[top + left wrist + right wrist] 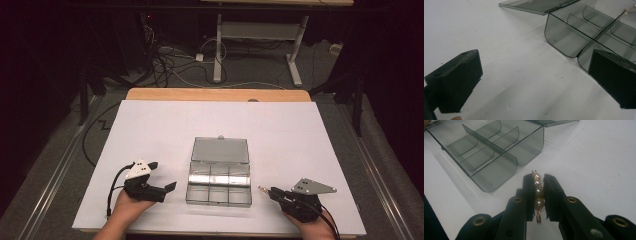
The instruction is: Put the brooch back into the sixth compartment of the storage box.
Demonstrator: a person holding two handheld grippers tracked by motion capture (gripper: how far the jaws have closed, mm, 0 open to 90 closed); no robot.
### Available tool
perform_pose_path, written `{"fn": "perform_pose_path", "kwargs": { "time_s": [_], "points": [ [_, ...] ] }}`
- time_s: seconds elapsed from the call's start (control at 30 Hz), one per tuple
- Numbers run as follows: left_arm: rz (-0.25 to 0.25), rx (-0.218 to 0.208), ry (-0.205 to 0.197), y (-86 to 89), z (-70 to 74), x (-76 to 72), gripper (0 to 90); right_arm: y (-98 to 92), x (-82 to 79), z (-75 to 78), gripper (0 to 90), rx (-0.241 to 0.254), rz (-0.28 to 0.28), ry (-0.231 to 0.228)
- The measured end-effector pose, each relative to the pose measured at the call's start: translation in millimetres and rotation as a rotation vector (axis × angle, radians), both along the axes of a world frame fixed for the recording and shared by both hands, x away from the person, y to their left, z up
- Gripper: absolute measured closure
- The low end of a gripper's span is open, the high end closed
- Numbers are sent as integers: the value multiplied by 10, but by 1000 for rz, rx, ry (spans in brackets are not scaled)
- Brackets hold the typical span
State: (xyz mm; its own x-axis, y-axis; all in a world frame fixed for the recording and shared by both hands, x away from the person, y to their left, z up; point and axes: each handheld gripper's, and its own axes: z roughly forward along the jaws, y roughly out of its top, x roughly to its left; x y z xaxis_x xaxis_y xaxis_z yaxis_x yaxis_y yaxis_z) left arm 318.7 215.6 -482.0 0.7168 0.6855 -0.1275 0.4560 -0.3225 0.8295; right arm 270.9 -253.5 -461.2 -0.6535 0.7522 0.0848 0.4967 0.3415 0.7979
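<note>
A clear grey plastic organizer box with several compartments lies open mid-table, its lid flat behind it; the box looks empty. My right gripper sits just right of the box, shut on a pearl hair clip with gold ends; the clip tip points at the box. My left gripper rests left of the box, jaws wide open with nothing between them.
White paper covers the wooden table. Beyond the far edge is a dark floor with cables and a white desk frame. A person's hands hold both grippers at the near edge.
</note>
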Motion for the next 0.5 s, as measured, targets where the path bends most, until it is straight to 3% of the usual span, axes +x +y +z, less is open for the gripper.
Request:
{"fn": "perform_pose_path", "kwargs": {
  "time_s": [0.5],
  "points": [
    [-2, 1, 0, -2, 0, 0, 0, -21, -15, 72, 815, 18, -5, -15]
  ]
}}
